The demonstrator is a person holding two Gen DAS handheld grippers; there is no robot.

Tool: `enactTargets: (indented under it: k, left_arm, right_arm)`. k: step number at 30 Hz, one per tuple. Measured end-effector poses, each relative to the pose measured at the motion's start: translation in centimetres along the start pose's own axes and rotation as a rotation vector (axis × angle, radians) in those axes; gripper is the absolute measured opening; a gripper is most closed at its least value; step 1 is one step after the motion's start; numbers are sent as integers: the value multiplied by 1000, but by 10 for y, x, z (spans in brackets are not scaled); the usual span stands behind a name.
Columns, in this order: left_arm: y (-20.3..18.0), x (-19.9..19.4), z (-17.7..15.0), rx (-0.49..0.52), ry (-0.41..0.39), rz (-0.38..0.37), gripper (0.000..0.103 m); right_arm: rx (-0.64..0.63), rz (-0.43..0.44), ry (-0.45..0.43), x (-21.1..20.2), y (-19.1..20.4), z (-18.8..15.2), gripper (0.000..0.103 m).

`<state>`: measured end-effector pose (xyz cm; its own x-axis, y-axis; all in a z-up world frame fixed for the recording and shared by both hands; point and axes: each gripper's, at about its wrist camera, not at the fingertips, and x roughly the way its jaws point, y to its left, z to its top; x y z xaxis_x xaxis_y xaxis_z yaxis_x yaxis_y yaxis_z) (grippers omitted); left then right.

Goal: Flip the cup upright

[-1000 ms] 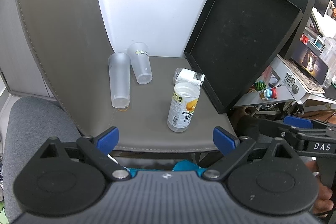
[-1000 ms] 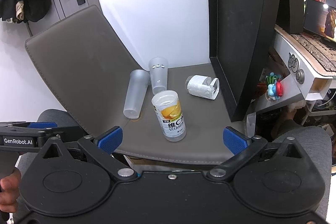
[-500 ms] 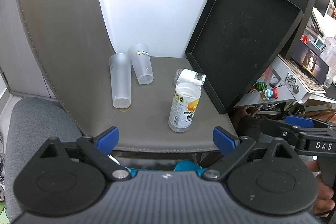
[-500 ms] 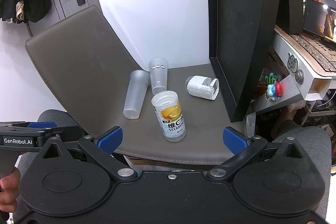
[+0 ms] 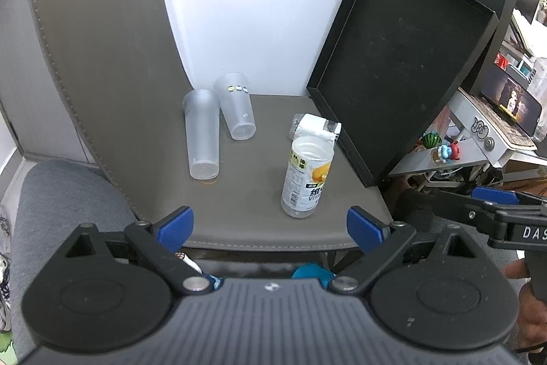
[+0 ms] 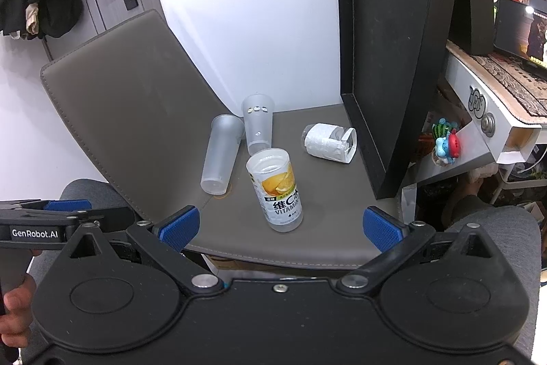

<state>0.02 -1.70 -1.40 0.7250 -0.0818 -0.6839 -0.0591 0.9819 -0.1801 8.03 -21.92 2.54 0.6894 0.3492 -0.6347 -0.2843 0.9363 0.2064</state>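
Both the left gripper (image 5: 270, 224) and the right gripper (image 6: 281, 225) are spread wide and hold nothing, low in their frames at the chair seat's (image 6: 324, 228) front edge. The labelled vitamin-drink cup (image 6: 277, 190) stands mid-frame on the seat, open-side down. Behind it are two frosted cups (image 6: 220, 159) (image 6: 258, 124) and a lying tissue roll (image 6: 328, 142) beside a black tray (image 6: 386, 57).

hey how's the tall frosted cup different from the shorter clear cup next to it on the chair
The tall frosted cup is longer, narrower and cloudy; the shorter clear cup is wider, more see-through and has small dots near its wide end. The frosted cup lies nearer the chair back, the clear one nearer the vitamin bottle. Neither looks upright, wide ends away from the cameras; no gripper touches them.
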Motion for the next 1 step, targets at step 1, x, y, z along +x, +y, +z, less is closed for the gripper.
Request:
enactTargets:
  k: [1]
  left_arm:
    - [0,1,0,-1,-4,-4,96]
  right_arm:
    - [3,-2,-1,1,0,0,103]
